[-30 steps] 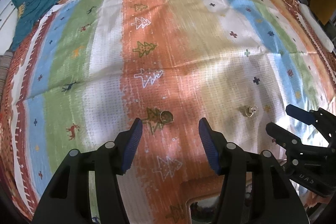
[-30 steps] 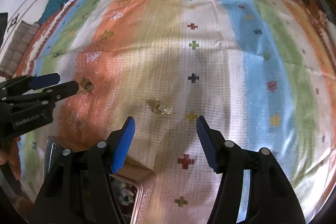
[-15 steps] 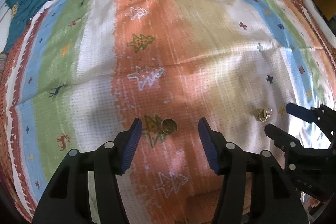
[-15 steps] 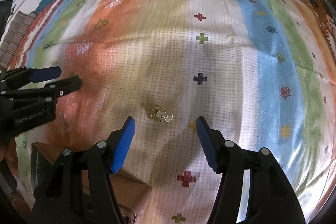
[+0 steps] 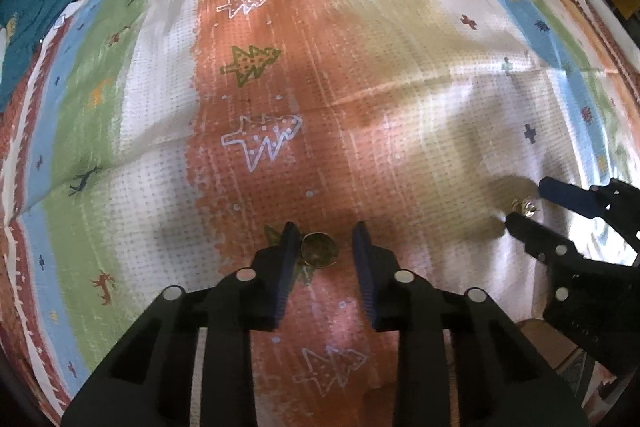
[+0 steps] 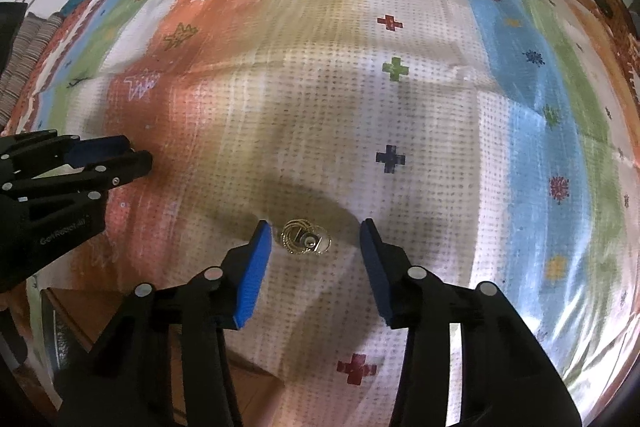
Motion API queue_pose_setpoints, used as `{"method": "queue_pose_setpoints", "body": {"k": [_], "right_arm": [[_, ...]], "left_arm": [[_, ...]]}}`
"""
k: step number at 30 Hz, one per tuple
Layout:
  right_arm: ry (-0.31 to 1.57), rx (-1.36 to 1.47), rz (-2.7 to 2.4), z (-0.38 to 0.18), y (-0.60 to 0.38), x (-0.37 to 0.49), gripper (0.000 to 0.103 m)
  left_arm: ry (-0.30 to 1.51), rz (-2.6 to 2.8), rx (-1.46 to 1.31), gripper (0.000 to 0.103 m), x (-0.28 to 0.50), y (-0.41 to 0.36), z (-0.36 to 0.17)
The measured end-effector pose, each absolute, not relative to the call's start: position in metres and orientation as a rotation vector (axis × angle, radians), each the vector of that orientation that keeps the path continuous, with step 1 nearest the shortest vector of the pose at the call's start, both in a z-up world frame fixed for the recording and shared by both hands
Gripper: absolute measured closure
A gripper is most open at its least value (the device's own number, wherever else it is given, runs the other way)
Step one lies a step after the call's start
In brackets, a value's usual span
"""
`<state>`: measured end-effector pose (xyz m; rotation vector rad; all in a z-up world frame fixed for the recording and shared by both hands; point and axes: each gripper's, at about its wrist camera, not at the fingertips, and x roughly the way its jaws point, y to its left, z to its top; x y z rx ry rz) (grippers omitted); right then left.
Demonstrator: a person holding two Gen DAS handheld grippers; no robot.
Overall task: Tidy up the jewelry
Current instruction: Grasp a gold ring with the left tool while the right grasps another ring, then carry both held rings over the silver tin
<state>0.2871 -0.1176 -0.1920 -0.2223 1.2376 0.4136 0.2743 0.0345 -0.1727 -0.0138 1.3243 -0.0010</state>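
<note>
The left hand-held gripper has been closing around a gold ring on the striped blanket, not yet pinching. The right hand-held gripper has been closing around gold jewelry, still loose.

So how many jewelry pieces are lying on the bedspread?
2. A brass ring between the left tongs; a gold wire piece between the right tongs. More may be hidden.

Left gripper pointing down, fingers closing, right gripper likewise
</note>
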Motion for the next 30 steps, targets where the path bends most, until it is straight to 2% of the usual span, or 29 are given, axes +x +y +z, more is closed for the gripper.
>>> {"method": "queue_pose_setpoints", "body": {"k": [3,5,12,16,30], "right_arm": [[1.237,-0.245,0.404,-0.194,-0.116,0.288,0.070],[1.240,-0.254,0.401,-0.194,-0.116,0.288,0.080],[1.232,-0.249,0.408,-0.191,-0.118,0.286,0.082],[1.206,-0.249,0.403,-0.180,-0.119,0.282,0.091],[1.191,-0.242,0.405,-0.175,-0.122,0.276,0.092]], "left_arm": [[1.326,0.002,0.000,0.079,0.274,0.034,-0.174],[1.327,0.009,0.026,0.085,0.273,0.032,-0.176],[1.320,-0.001,0.022,0.085,0.269,0.028,-0.170],[1.296,-0.005,0.028,0.085,0.267,0.027,-0.159],[1.257,-0.027,0.040,0.085,0.258,0.024,-0.139]]}}
